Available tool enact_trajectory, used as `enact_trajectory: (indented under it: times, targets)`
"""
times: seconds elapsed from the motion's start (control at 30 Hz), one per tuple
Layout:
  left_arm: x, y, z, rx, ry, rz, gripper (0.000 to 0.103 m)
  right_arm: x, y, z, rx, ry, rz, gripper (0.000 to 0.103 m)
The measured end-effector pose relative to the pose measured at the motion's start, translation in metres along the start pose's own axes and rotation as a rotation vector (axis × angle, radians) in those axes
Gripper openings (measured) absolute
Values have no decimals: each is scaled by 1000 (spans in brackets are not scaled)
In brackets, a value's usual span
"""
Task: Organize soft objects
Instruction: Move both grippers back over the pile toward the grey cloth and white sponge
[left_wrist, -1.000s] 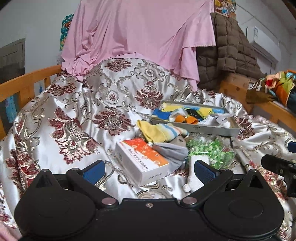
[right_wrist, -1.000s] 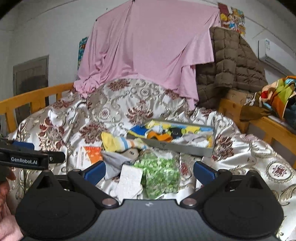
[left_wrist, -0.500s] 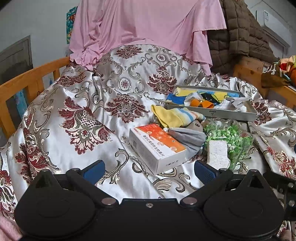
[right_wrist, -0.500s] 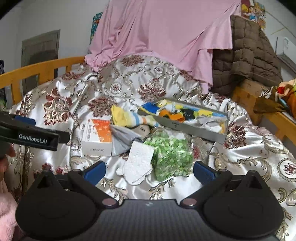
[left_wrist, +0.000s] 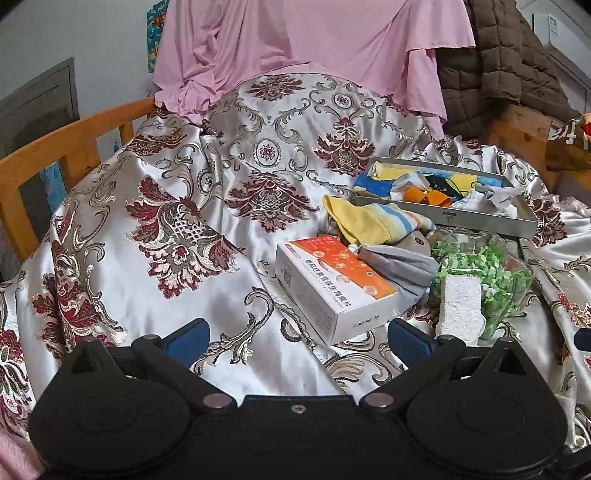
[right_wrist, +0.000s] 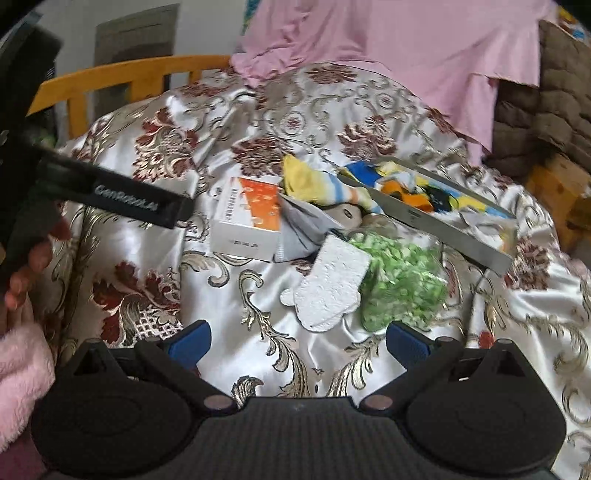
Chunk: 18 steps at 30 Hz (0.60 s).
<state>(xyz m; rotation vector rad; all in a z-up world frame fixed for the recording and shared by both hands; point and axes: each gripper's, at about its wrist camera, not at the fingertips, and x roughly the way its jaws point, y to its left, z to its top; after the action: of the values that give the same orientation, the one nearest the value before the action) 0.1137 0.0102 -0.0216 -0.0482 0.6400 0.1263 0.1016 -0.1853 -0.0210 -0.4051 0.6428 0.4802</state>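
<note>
Already half-filled, the tray (left_wrist: 480, 218) awaits loose socks (left_wrist: 369, 221) on the bed (left_wrist: 147, 221), both grippers (left_wrist: 295, 338) (right_wrist: 295, 338) spread and empty.

Left gripper (left_wrist: 297, 338) open — fingers (left_wrist: 188, 338) empty.

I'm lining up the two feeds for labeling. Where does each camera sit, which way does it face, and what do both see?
Left wrist: sits on the left gripper, looks forward across the satin bedspread at the orange-and-white box; both blue fingers show, spread apart.
Right wrist: sits on the right gripper, faces the white sponge and green bag; its spread fingers show, plus the left gripper's arm and a hand at left.
Shared: box, sponge, bag, yellow striped sock, grey tray.
</note>
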Motion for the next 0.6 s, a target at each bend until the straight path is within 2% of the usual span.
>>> enact_trajectory:
  times: [0.27,0.47,0.6]
  targets:
    - [14,-7,5,45,-13,8,102,21,-1,3,-155,-29,-42,103]
    - [24,-24,10,181,-63,29,102,37,-15,3,-60,6,8,103]
    - [29,-32,13,238,-71,21,102,43,-20,3,-1,28,25,103]
